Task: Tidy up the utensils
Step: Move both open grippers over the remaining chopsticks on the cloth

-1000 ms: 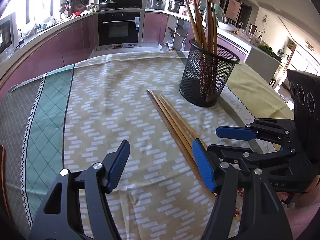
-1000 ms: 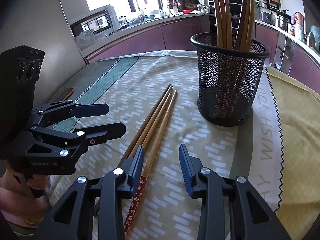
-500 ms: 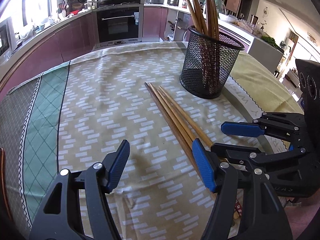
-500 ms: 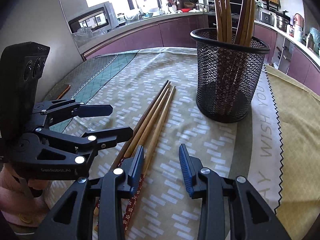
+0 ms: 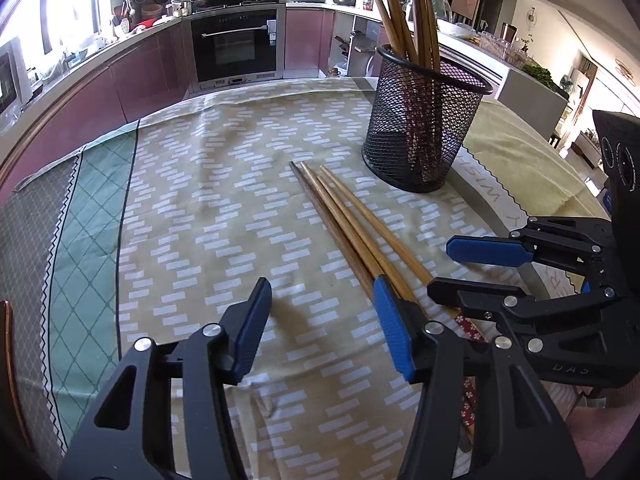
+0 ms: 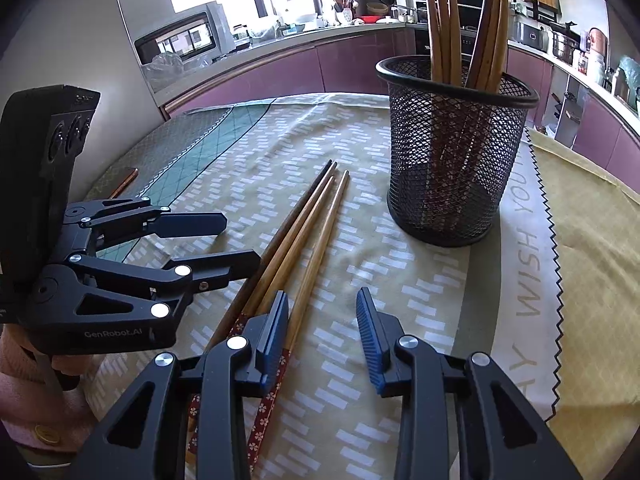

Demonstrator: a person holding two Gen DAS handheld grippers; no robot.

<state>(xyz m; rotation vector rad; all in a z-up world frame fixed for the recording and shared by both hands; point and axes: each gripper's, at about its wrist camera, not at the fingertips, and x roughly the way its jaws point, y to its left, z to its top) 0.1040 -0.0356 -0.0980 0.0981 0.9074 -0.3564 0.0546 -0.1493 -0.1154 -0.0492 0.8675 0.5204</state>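
Left jaws narrowing beside the chopsticks
Left gripper [image 5: 322, 322] closing on nothing, nearer the chopsticks [image 5: 344, 224] than before; right gripper [image 6: 322, 332] unclenched, empty (holder [image 6: 452, 152] unmoved).

Left gripper [image 5: 322, 332], right gripper [image 6: 322, 338]: black frames, blue ribbed pads, silver screws, "GenRobot.AI" marking; pink sleeve [image 6: 20, 376].

Your left gripper's [image 5: 320, 332] right finger hides the middle of the loose chopsticks [image 5: 340, 216], so you can't count them for sure. Their patterned ends vanish under the right gripper's [image 6: 322, 340] left finger [image 6: 272, 336] and off the bottom edge. Inside the mesh holder [image 6: 452, 152], the standing chopsticks [image 6: 464, 24] blur behind the wire, and their tips are cut by the top edge.
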